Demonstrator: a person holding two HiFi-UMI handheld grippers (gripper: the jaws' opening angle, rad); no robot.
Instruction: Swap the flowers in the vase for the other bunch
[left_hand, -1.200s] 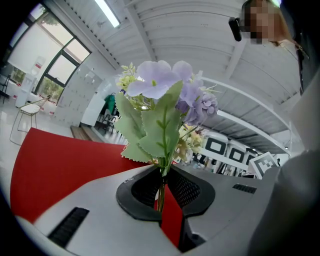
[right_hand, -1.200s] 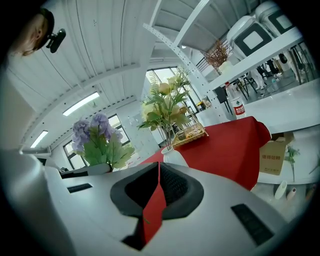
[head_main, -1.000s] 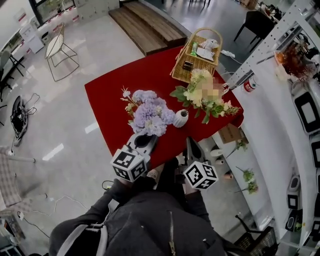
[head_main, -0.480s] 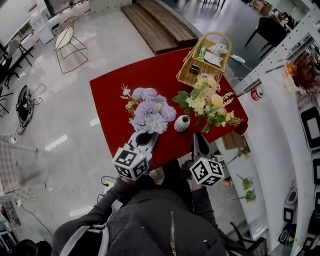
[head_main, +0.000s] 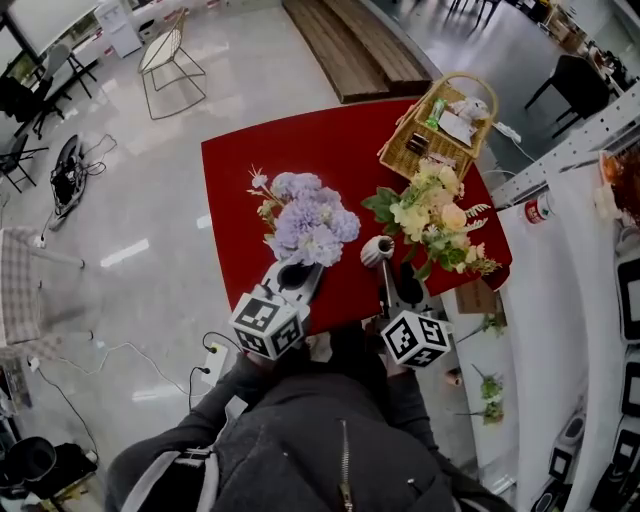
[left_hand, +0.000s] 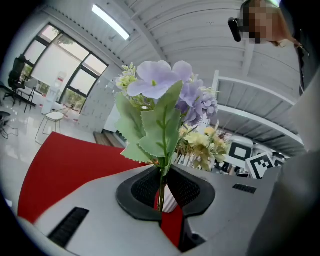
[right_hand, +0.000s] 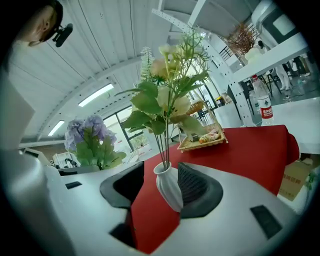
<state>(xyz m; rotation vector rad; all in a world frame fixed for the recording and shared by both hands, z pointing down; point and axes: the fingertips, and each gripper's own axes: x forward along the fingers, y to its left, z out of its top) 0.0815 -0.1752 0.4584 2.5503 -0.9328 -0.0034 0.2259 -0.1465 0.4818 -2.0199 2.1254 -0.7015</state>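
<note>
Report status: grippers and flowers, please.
Left gripper shut on purple bunch. Right gripper fingers have just opened, white vase between them. Yellow bunch in vase.

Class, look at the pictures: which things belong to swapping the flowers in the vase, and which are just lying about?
Part of the job: white ribbed vase; yellow and cream flower bunch standing in it; purple flower bunch, clamped in the left hand-held gripper; right hand-held gripper, jaws just opened, vase between them.
Lying about: woven wicker basket; pale wire chair; red-labelled plastic bottle.
</note>
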